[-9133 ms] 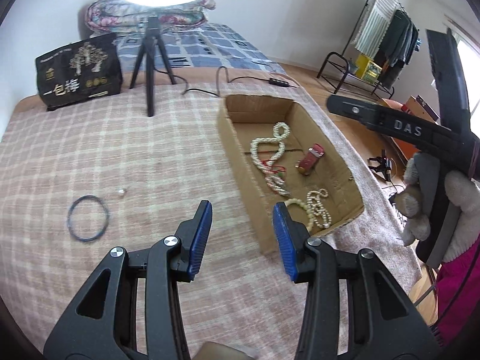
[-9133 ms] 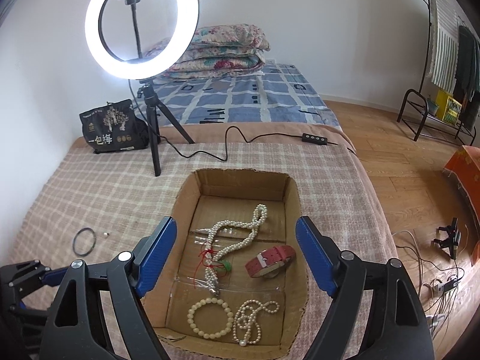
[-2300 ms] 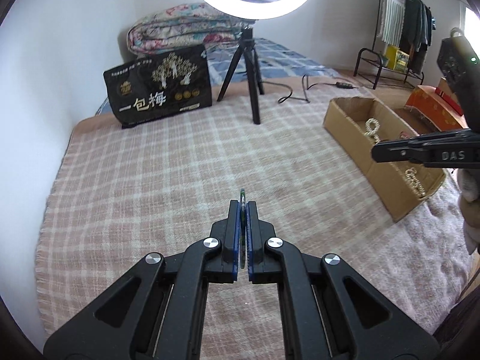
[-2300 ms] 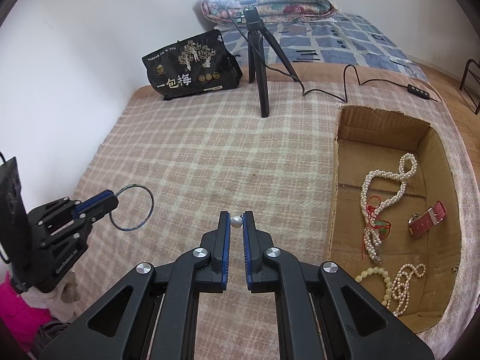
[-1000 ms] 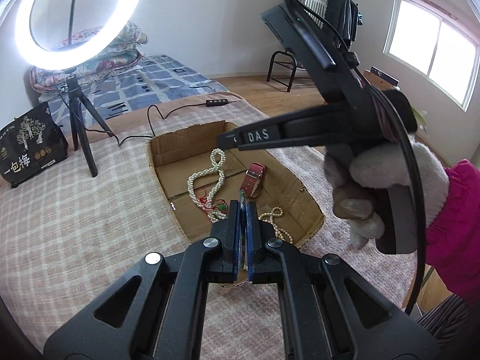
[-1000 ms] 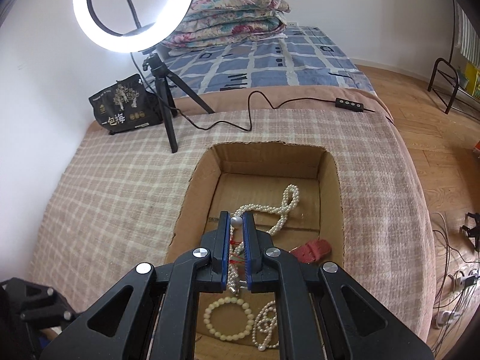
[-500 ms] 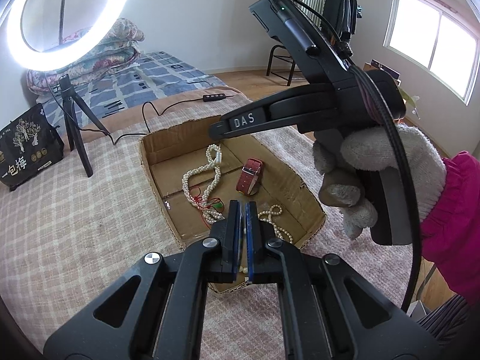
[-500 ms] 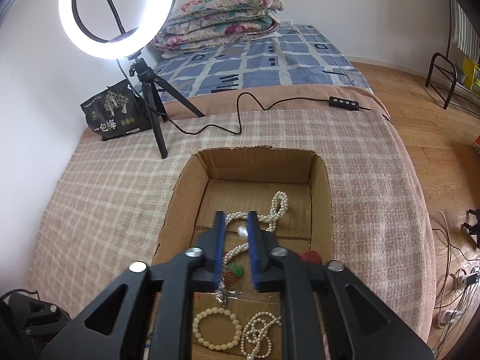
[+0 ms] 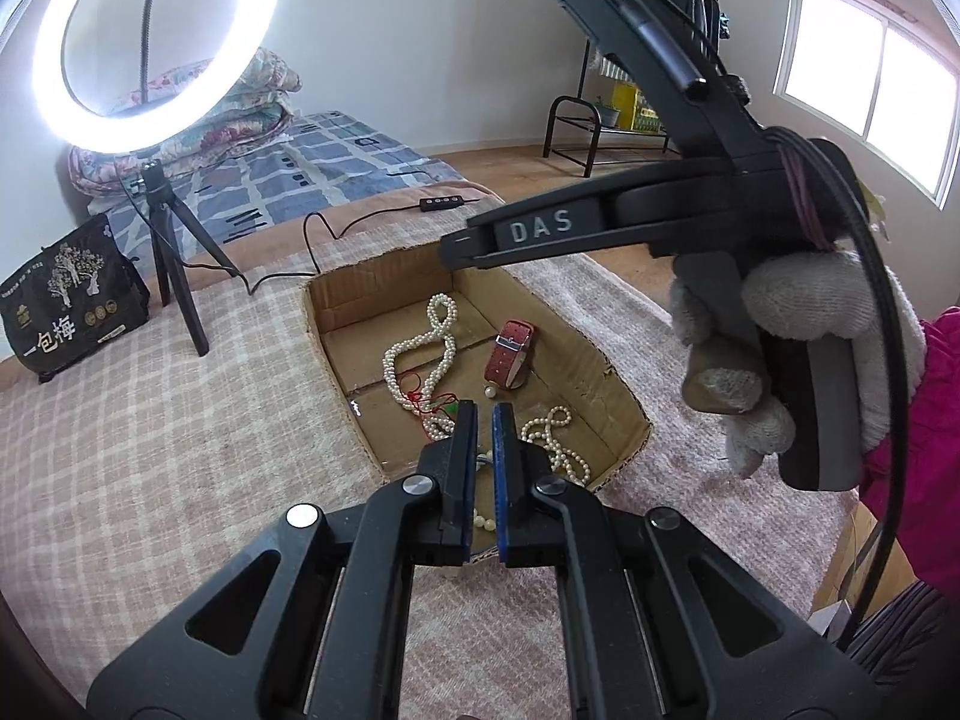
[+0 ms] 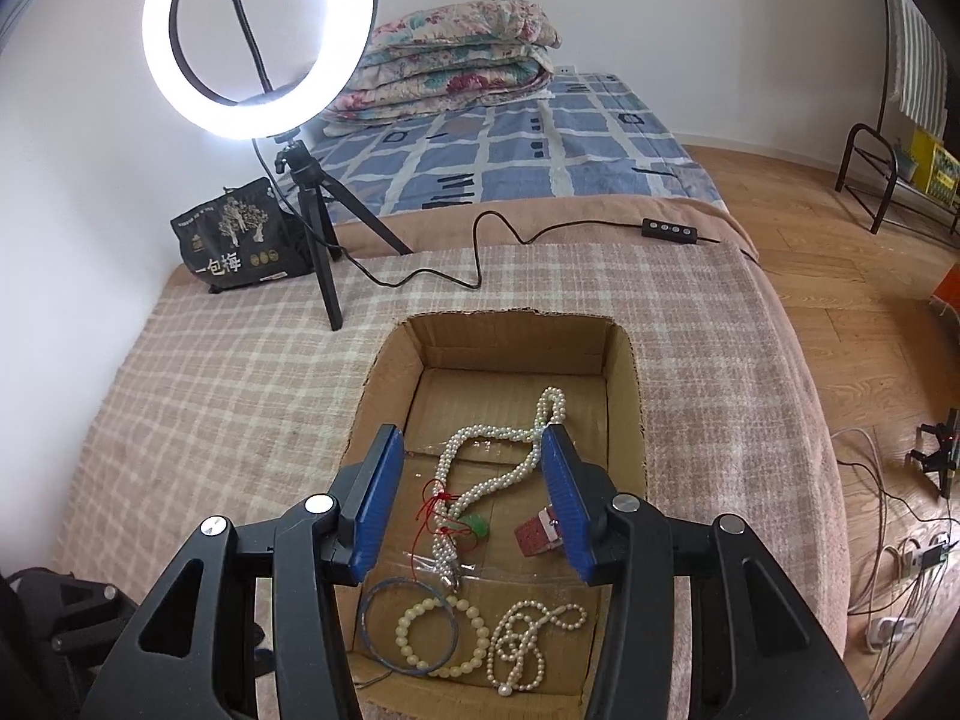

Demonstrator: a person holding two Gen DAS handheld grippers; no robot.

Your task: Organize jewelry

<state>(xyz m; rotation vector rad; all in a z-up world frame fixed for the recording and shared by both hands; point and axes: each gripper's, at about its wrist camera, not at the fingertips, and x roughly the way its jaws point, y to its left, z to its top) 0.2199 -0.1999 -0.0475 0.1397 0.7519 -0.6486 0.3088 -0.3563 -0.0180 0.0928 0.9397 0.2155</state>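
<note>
An open cardboard box (image 10: 624,372) (image 9: 336,306) sits on the checked blanket. In it lie a long pearl necklace (image 10: 480,474) (image 9: 420,348), a red watch strap (image 10: 537,531) (image 9: 510,354), a cream bead bracelet (image 10: 441,639), a small pearl strand (image 10: 522,642) (image 9: 555,435), a thin blue bangle (image 10: 408,624) and a loose pearl (image 9: 490,390). My right gripper (image 10: 468,486) is open and empty above the box. My left gripper (image 9: 483,414) is slightly open and empty over the box's near edge.
A ring light on a black tripod (image 10: 312,228) (image 9: 168,264) stands behind the box beside a black snack bag (image 10: 231,240) (image 9: 60,306). Its cable and switch (image 10: 669,229) trail across the blanket. The gloved hand with the right gripper's body (image 9: 768,324) hangs at the right.
My right gripper has opened wide and dropped the pearl into the box. My left gripper has parted slightly and released the blue bangle, which now lies in the box.
</note>
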